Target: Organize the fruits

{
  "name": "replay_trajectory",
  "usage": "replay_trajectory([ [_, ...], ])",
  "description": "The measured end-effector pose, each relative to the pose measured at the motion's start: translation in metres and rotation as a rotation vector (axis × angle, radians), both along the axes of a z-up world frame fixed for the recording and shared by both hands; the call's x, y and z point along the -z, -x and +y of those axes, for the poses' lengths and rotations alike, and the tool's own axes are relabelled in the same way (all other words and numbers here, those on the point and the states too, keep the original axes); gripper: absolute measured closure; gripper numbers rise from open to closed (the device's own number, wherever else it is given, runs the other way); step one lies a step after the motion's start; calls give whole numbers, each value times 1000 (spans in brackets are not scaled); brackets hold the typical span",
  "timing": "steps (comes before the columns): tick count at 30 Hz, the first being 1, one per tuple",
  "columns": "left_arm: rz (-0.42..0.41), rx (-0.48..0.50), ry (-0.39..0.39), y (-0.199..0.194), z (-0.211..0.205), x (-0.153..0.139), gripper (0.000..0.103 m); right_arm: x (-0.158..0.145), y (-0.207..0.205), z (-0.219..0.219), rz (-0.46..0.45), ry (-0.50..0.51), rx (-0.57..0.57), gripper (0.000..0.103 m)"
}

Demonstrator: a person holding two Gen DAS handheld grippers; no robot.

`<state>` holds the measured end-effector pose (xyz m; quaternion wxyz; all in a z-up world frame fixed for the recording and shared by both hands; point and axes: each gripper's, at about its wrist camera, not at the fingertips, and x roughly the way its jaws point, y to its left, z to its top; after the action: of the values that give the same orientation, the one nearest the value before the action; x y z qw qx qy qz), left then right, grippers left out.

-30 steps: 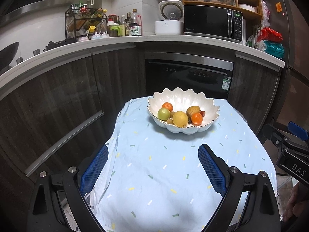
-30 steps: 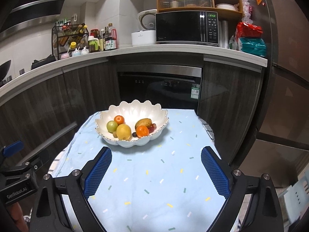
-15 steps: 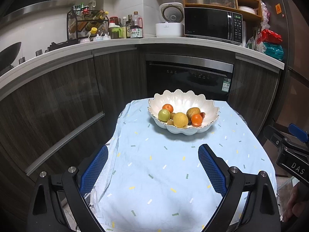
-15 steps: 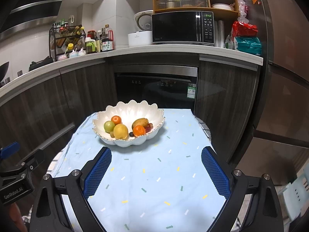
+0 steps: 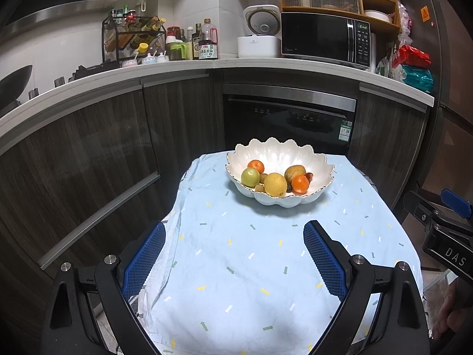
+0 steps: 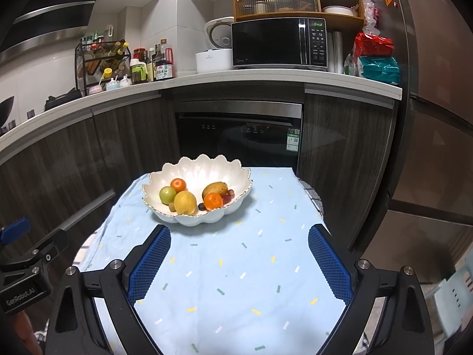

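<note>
So all your fruit sits piled in the white scalloped ceramic bowl (image 5: 279,177) at the far end of the desk (image 5: 251,266), which is covered in a light blue confetti-print cloth. In there: a yellow lemon (image 5: 275,184) at the near rim, a green apple (image 5: 250,176) to its left, two small orange tangerines (image 5: 300,184), a brownish oval fruit (image 5: 294,172) and a few tiny dark ones. Nothing's loose on the cloth, so I'd guess the sorting is basically done, or not begun. Your left hand-held gripper (image 5: 233,254) and right hand-held gripper (image 6: 239,259) both hang wide open and empty, well short of the bowl, probably just parked clear of it.
</note>
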<state>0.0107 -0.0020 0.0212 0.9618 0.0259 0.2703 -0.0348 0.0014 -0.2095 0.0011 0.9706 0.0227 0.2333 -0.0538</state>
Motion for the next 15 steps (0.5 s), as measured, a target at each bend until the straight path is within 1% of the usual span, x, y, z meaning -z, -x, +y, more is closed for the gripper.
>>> replay_trajectory([
  [15,0,-1,2,-1,0,-1,7,0,0,0,0,0,-1,8],
])
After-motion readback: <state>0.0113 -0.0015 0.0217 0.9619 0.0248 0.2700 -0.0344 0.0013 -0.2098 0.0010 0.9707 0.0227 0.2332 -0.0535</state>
